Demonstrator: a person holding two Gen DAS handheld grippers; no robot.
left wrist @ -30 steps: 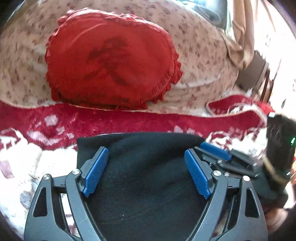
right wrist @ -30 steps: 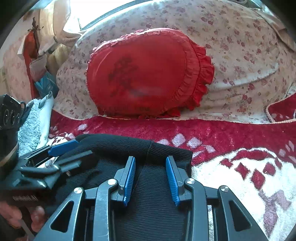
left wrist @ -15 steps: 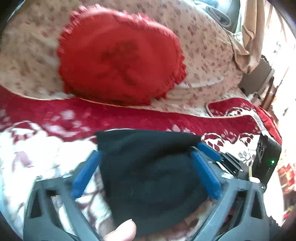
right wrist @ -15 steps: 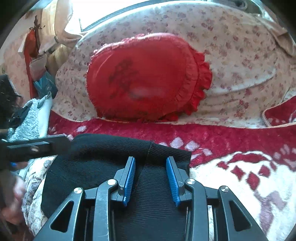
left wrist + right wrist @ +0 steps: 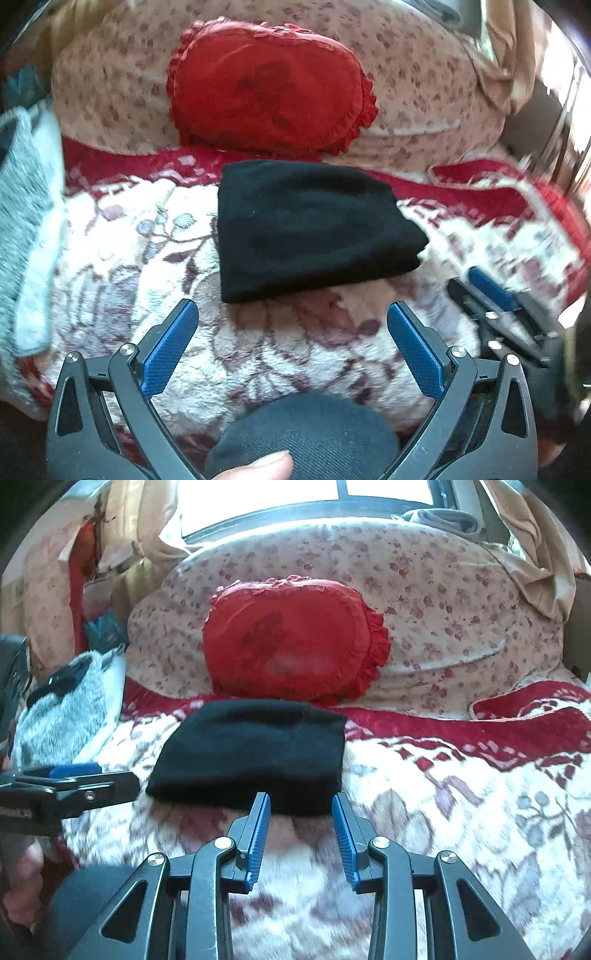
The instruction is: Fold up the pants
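Note:
The black pants (image 5: 306, 229) lie folded into a compact rectangle on the floral blanket (image 5: 122, 258), in front of the red pillow (image 5: 269, 88). They also show in the right wrist view (image 5: 255, 753). My left gripper (image 5: 291, 314) is open and empty, pulled back short of the near edge of the pants. My right gripper (image 5: 301, 805) is open and empty, its fingertips just short of the pants' near edge. The right gripper shows at the right of the left wrist view (image 5: 495, 291); the left gripper shows at the left of the right wrist view (image 5: 74, 779).
A grey fuzzy fabric (image 5: 62, 709) lies at the left edge of the bed. A floral cushion (image 5: 424, 602) and the red pillow (image 5: 291, 638) back the bed, under a window. A dark-clad knee (image 5: 303, 435) and a thumb sit below the left gripper.
Both grippers have let go of the pants and drawn back toward me. The pants now lie free on the blanket. The right gripper has opened wider.

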